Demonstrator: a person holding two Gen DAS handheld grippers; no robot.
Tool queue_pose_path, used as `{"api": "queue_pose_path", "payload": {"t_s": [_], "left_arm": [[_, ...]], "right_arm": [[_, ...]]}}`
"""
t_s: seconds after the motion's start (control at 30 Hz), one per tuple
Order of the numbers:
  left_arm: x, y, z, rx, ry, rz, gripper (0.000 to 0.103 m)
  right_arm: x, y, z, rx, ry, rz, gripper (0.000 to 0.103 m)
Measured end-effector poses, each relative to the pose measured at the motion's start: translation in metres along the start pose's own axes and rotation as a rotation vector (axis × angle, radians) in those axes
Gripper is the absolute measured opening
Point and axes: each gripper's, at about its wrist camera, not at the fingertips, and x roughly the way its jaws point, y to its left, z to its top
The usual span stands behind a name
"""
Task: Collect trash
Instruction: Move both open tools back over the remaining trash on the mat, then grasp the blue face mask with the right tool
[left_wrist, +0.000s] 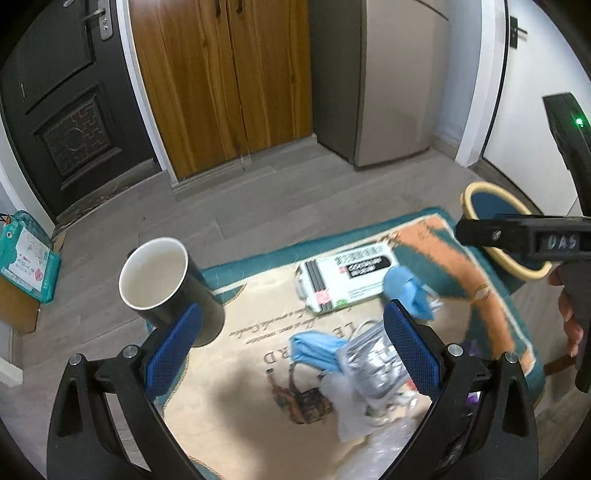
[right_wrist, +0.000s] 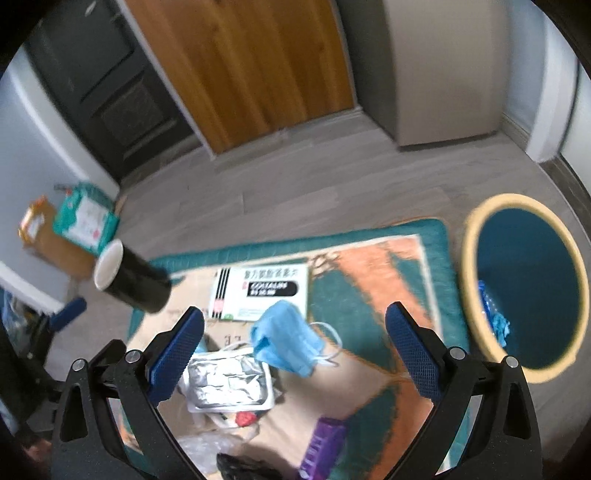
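Trash lies on a teal, beige and orange mat (right_wrist: 369, 266): a white printed box (right_wrist: 258, 291), a blue face mask (right_wrist: 288, 343), a silver foil pack (right_wrist: 229, 384), a purple item (right_wrist: 325, 446) and clear plastic (left_wrist: 376, 443). My right gripper (right_wrist: 295, 312) is open above the mask. My left gripper (left_wrist: 295, 310) is open wide over the foil pack (left_wrist: 373, 362) and a second blue mask (left_wrist: 317, 350). A black cup (left_wrist: 170, 288) with a white inside lies tilted just outside its left finger; whether it rests on the floor is unclear. A round bin (right_wrist: 469, 240) stands right of the mat.
Wooden double doors (left_wrist: 221, 85), a dark door (left_wrist: 70, 110) and a grey cabinet (left_wrist: 369, 81) line the far wall. A teal pack (left_wrist: 26, 258) rests on a cardboard box at the left. Grey floor lies between the mat and the doors. A hand (left_wrist: 570, 325) holds the right gripper.
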Motion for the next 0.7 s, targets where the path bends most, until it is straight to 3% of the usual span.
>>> {"api": "queue_pose_path", "payload": {"t_s": [0.13, 0.37, 0.47, 0.57, 0.63, 0.7], "left_arm": [[0.012, 0.015, -0.005, -0.039, 0.032, 0.0, 0.097], [0.027, 0.021, -0.008, -0.06, 0.078, -0.019, 0.097], [0.03, 0.016, -0.008, -0.05, 0.089, -0.031, 0.097], [0.034, 0.008, -0.009, -0.032, 0.096, -0.039, 0.097], [0.037, 0.001, -0.011, -0.016, 0.102, -0.048, 0.097], [0.039, -0.008, -0.014, 0.007, 0.11, -0.059, 0.097]], "right_arm": [[0.027, 0.012, -0.002, -0.029, 0.047, -0.022, 0.098], [0.054, 0.004, -0.001, 0.026, 0.095, -0.038, 0.097], [0.061, 0.0, -0.001, 0.039, 0.116, -0.022, 0.092], [0.07, -0.002, -0.003, 0.051, 0.159, 0.021, 0.061], [0.075, -0.002, -0.006, 0.052, 0.19, 0.056, 0.048], [0.079, 0.0, -0.008, 0.05, 0.212, 0.078, 0.025]]}}
